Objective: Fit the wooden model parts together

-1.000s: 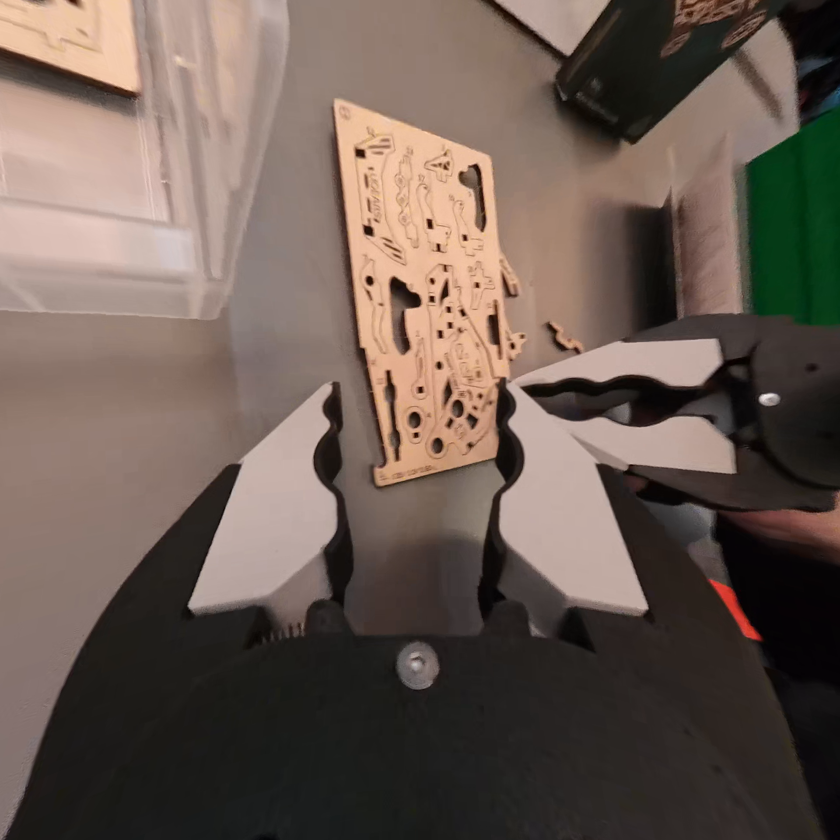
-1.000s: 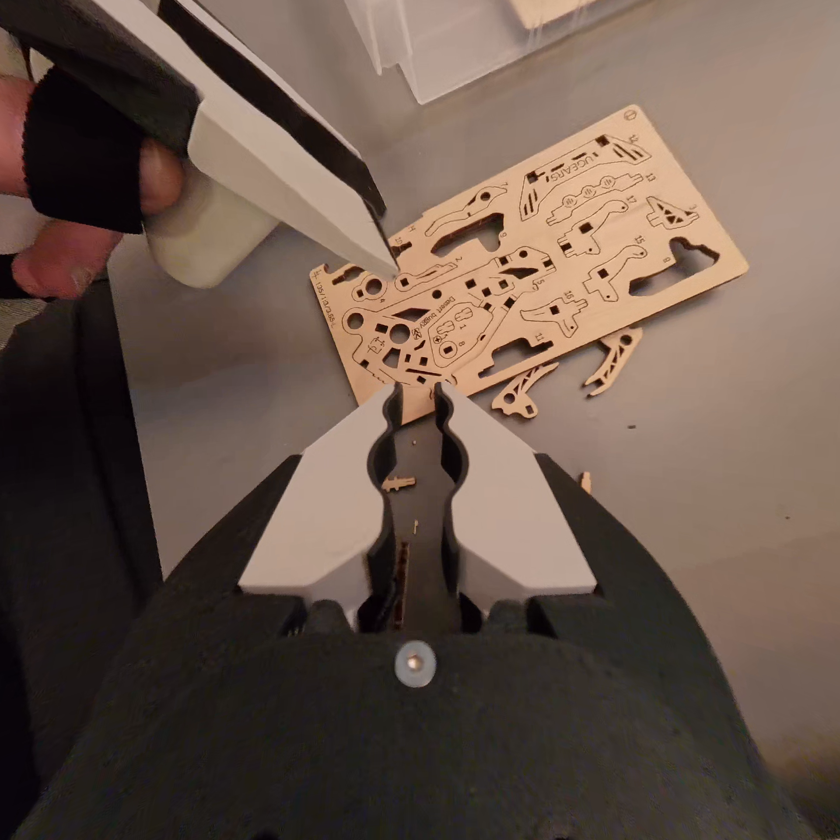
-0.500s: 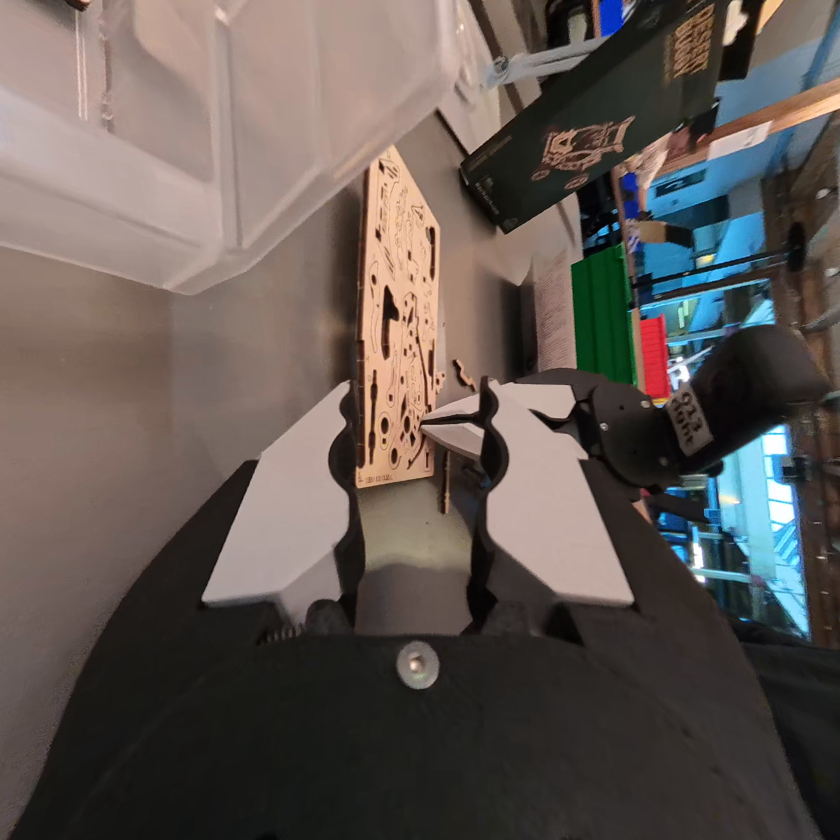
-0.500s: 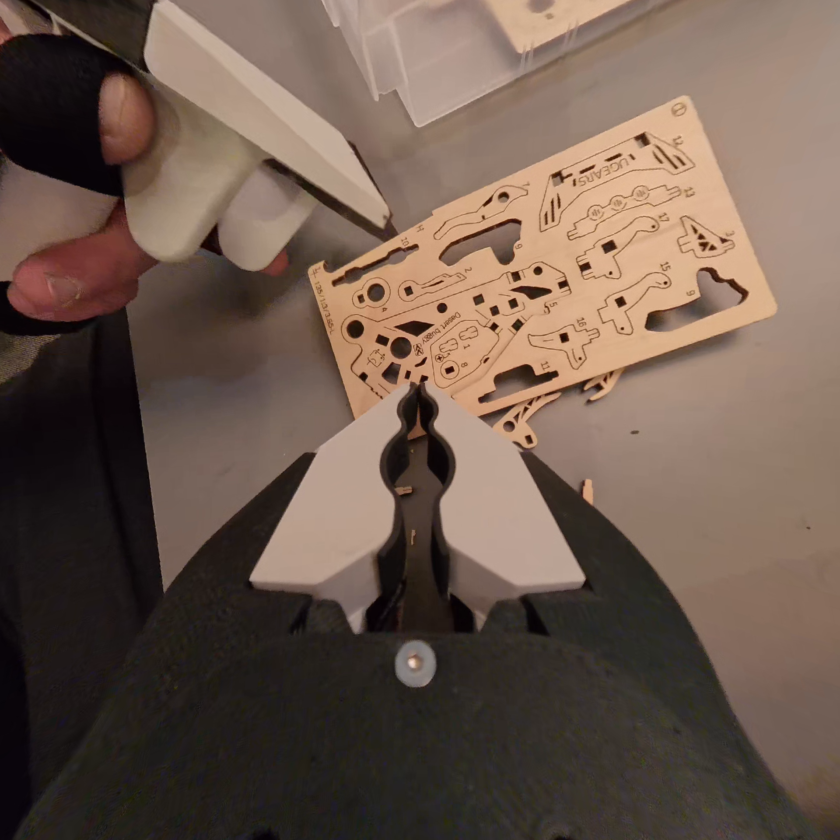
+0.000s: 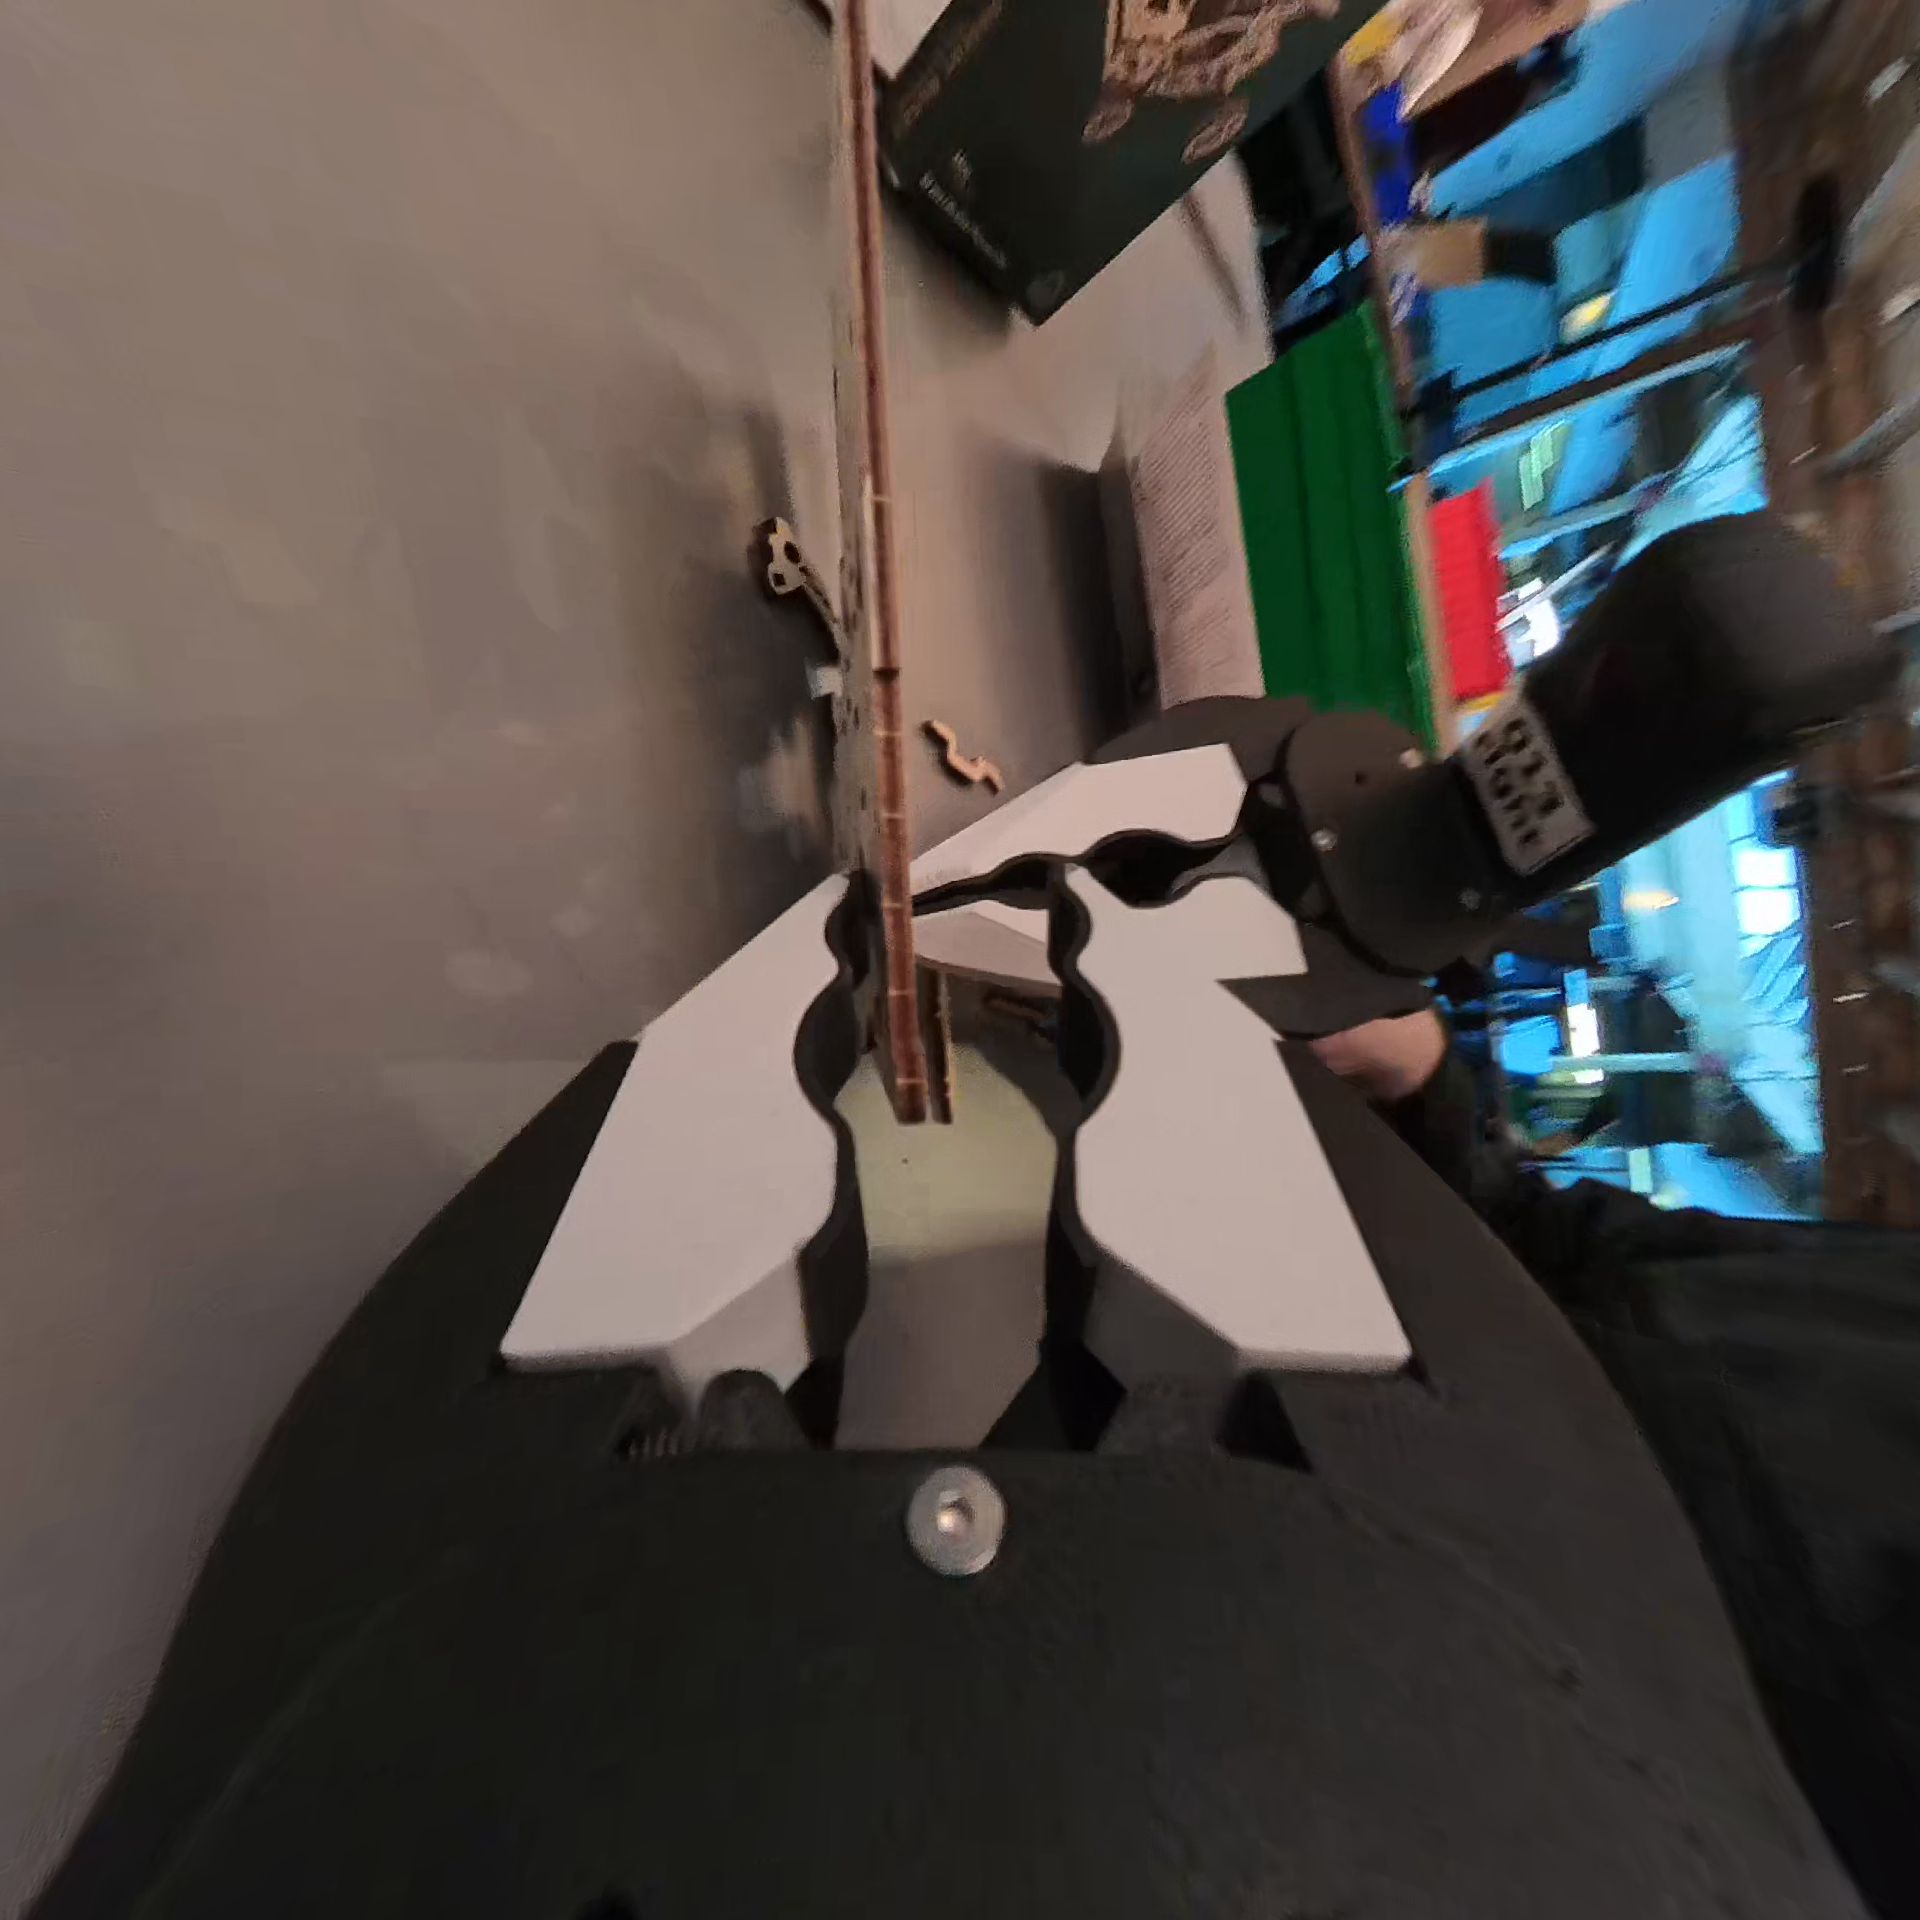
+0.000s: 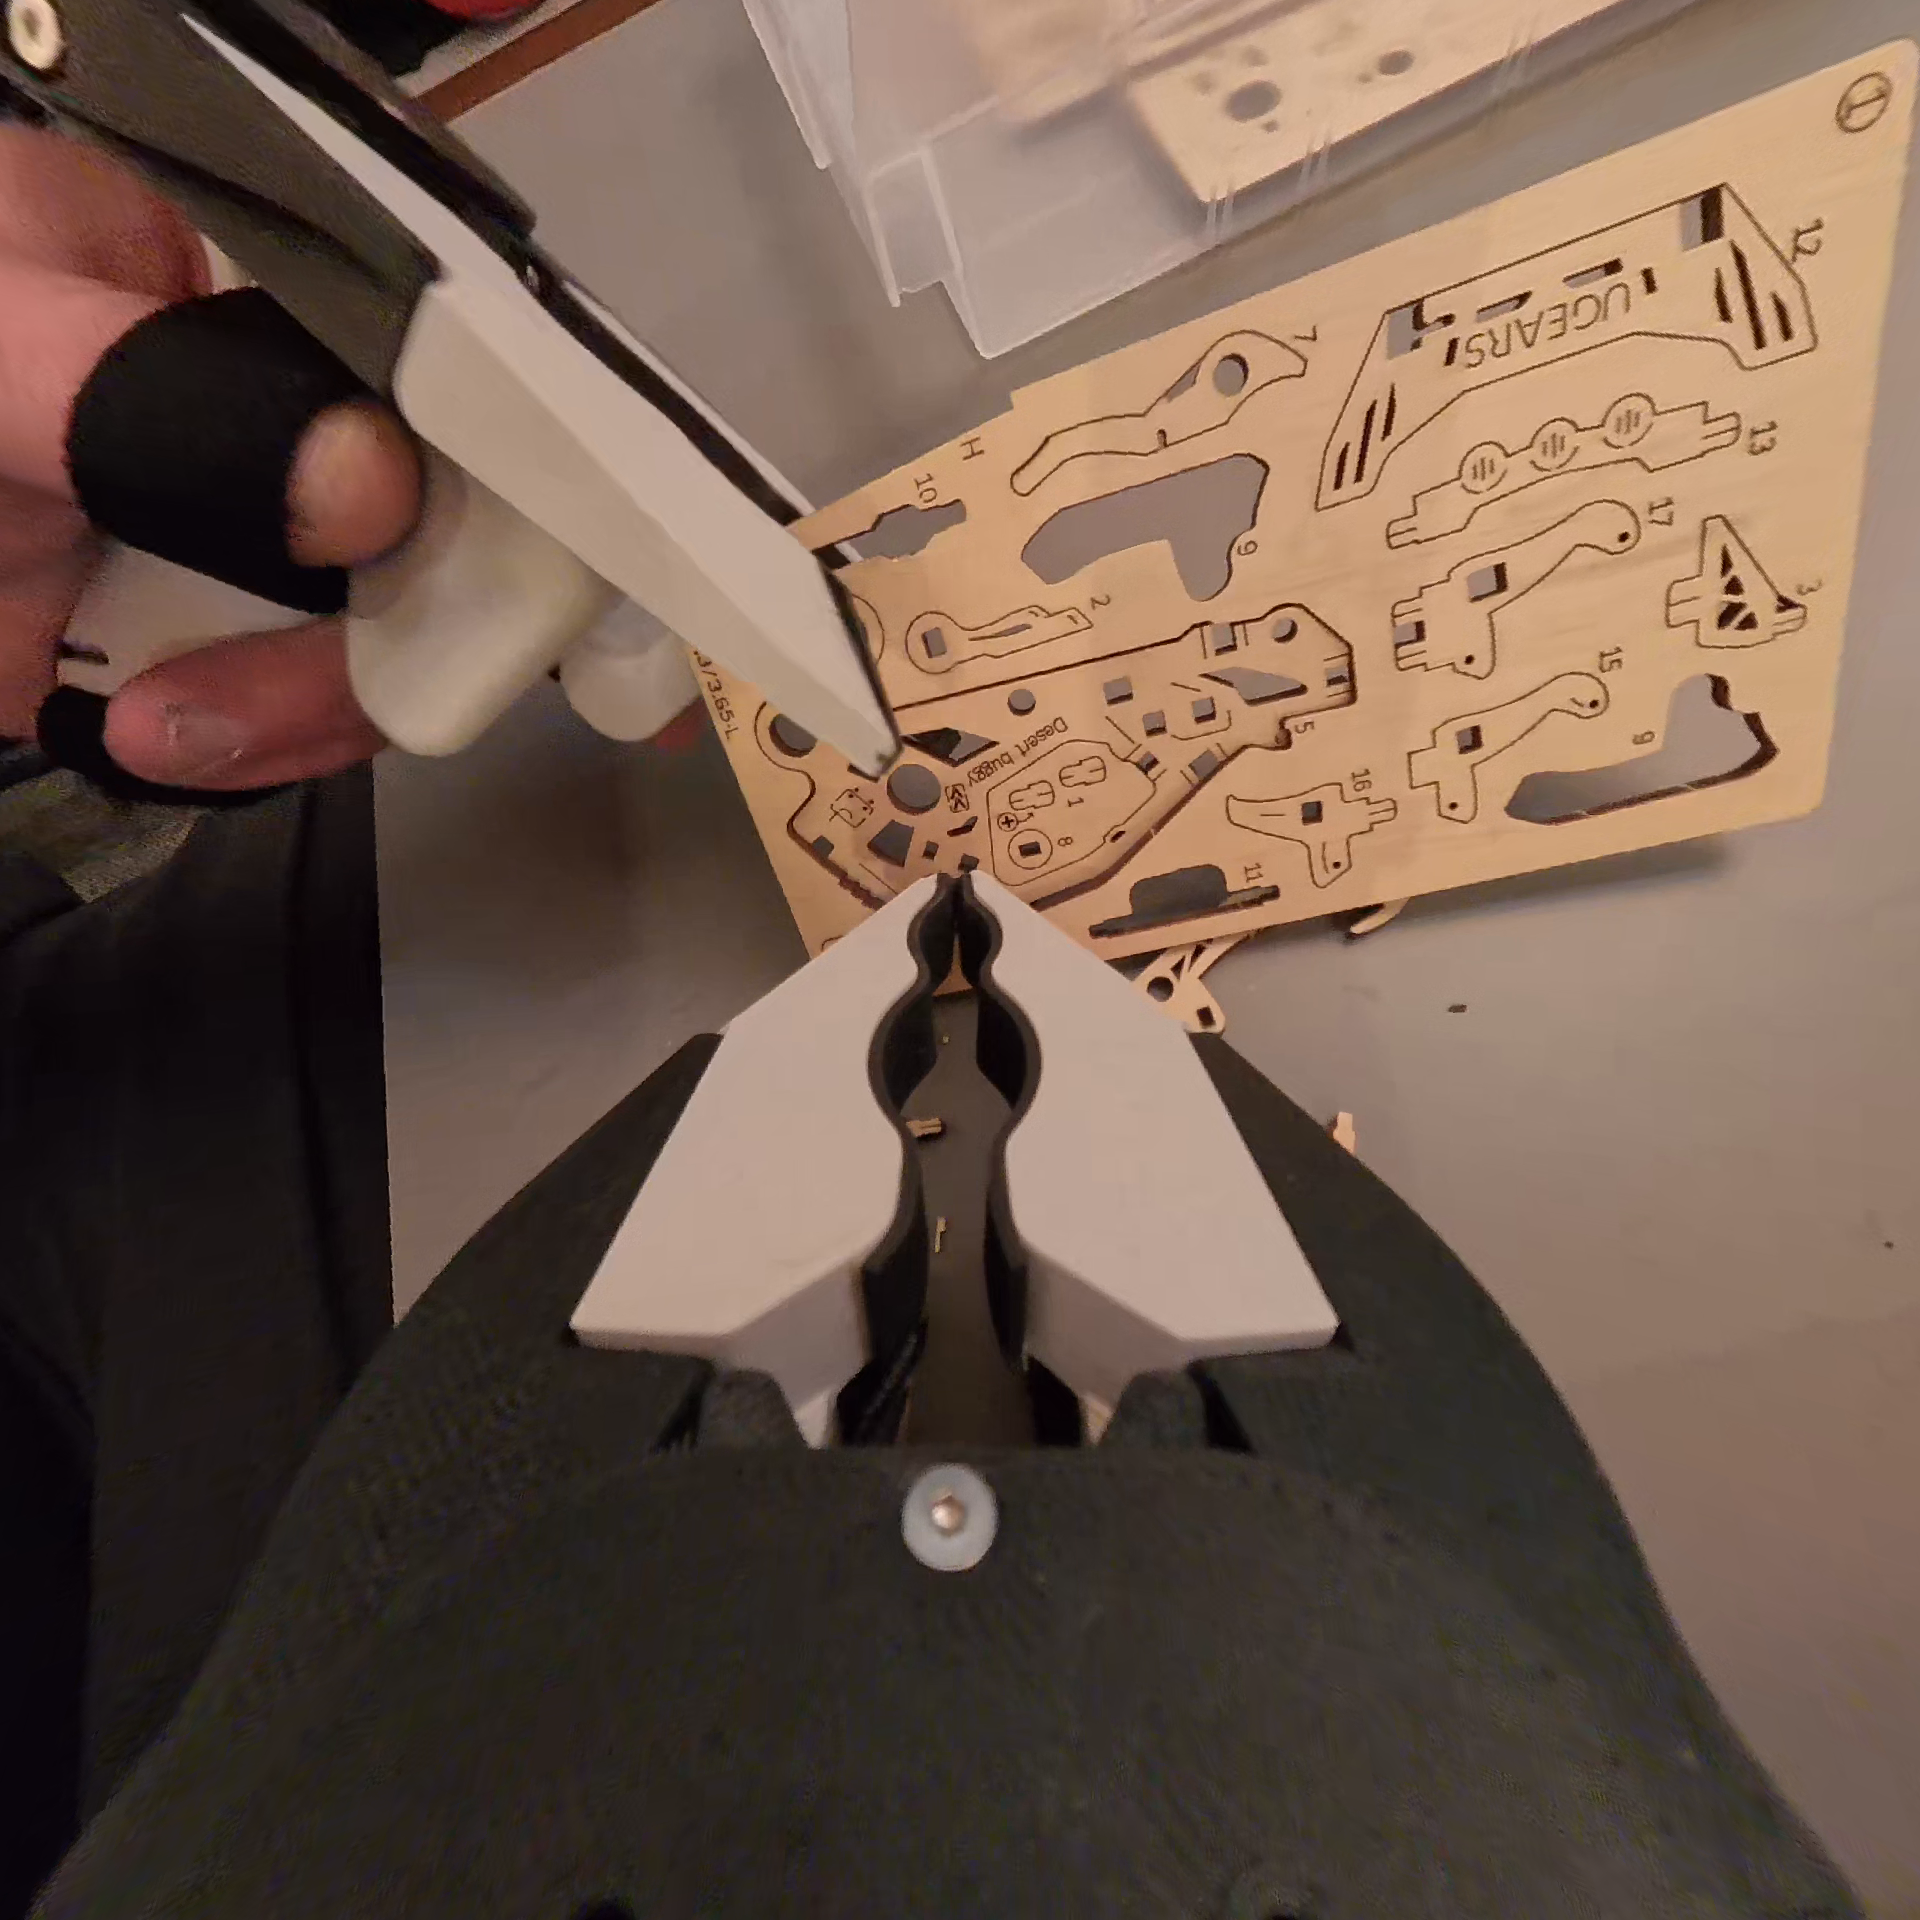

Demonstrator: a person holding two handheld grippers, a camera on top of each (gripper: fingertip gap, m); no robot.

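A flat wooden parts sheet (image 6: 1351, 623) with laser-cut pieces is tilted up off the grey table (image 6: 1558, 1143). My right gripper (image 6: 956, 883) is shut on the sheet's near edge and holds it. In the left wrist view the sheet (image 5: 883, 623) shows edge-on. It stands between the jaws of my left gripper (image 5: 954, 883), close to the left finger (image 5: 727, 1091) and well clear of the right one. The left gripper is open. The right gripper (image 5: 925, 894) comes in there from the right. In the right wrist view the left gripper's finger (image 6: 727, 582) reaches over the sheet's corner.
Loose cut-out parts lie on the table (image 5: 966, 758), (image 5: 790, 571), and by the sheet's edge (image 6: 1179, 982). A clear plastic box (image 6: 1039, 156) stands behind the sheet. A dark carton (image 5: 1091, 125), a paper booklet (image 5: 1184, 540) and a green block (image 5: 1320, 520) stand farther off. A hand (image 6: 208, 468) holds the left gripper. Only a small space, under 4 cm, lies between the two pairs of fingers.
The right gripper's jaws closed on the sheet's edge and tilted it up off the table. The left gripper turned and moved in until the sheet stood edge-on between its open fingers.
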